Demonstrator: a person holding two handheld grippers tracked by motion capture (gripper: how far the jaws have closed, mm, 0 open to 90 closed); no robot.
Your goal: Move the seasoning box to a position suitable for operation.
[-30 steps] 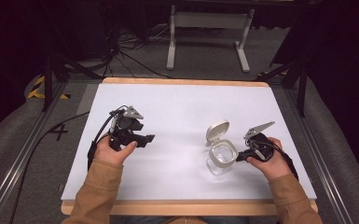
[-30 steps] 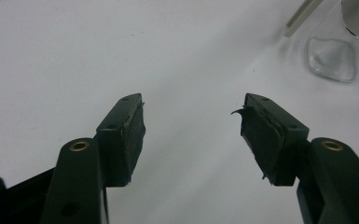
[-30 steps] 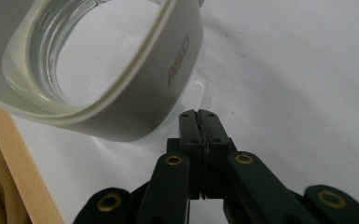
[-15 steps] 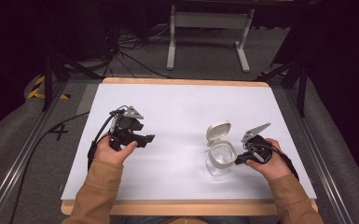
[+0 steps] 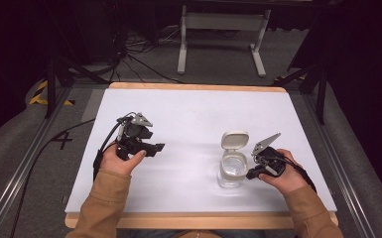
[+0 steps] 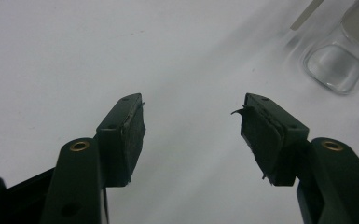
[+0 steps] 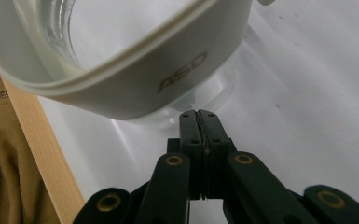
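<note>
Jar (image 5: 232, 169) of clear glass stands on the right part of the white table (image 5: 188, 114), near the front edge, just left of the right gripper (image 5: 252, 174). Its white lid (image 5: 234, 140) is flipped up and leans back on the far side. The jar looks empty, but the glass is clear so it is hard to be sure. In the right gripper view the white rim (image 7: 135, 74) of the jar is very close, just past the jaw tips, and the two black jaws are pressed together with nothing between them. I cannot tell if they touch the jar. A tan sleeve (image 7: 0, 154) and the wooden table edge (image 7: 42, 154) show at the left of that view.

The left gripper (image 5: 151, 147) is held above the left part of the table, well apart from the jar. Its jaws are spread wide and hold nothing (image 6: 191, 121). In the left gripper view the jar (image 6: 335, 65) sits far off at the upper right.

The middle and far parts of the table are bare, with lots of room. Past the far edge, on the grey floor, are black cables (image 5: 139, 44) and a white stand (image 5: 223, 29).
</note>
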